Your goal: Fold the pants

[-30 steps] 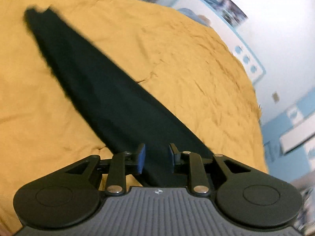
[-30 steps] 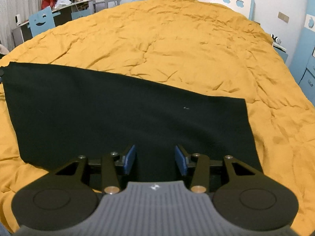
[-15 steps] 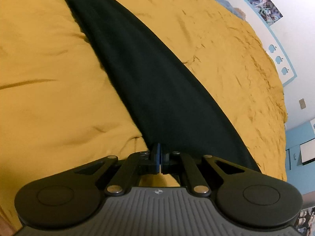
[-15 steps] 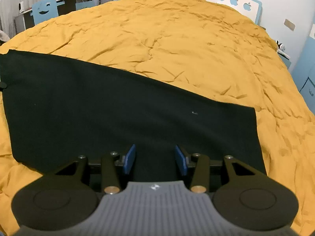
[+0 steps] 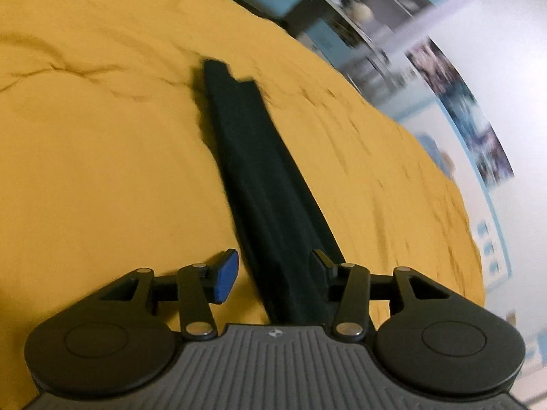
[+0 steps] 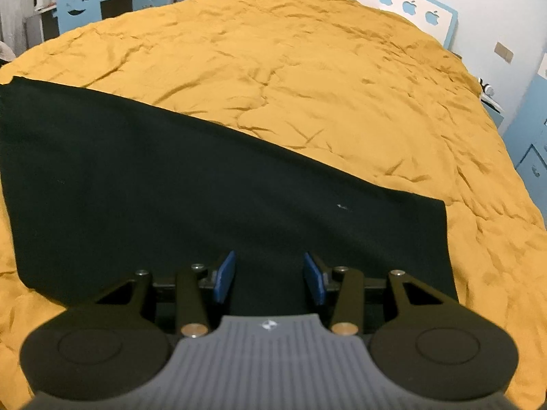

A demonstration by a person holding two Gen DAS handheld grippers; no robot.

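The black pants lie flat on the yellow bed cover, running away from my left gripper as a long narrow strip. That gripper's jaws are opening. The near end of the cloth passes between them, and neither pad presses on it. In the right wrist view the pants spread as a broad dark band from the left edge to a straight end at the right. My right gripper hovers open over the band's near edge, holding nothing.
The rumpled yellow cover fills the bed. A headboard with apple cut-outs stands at the far end, a blue smiley chair and a cluttered desk at the back left, and blue drawers at the right.
Half a second ago my left gripper was shut at the pants' near end; now its jaws stand apart and its view has swung, blurred. The right gripper has hardly moved.
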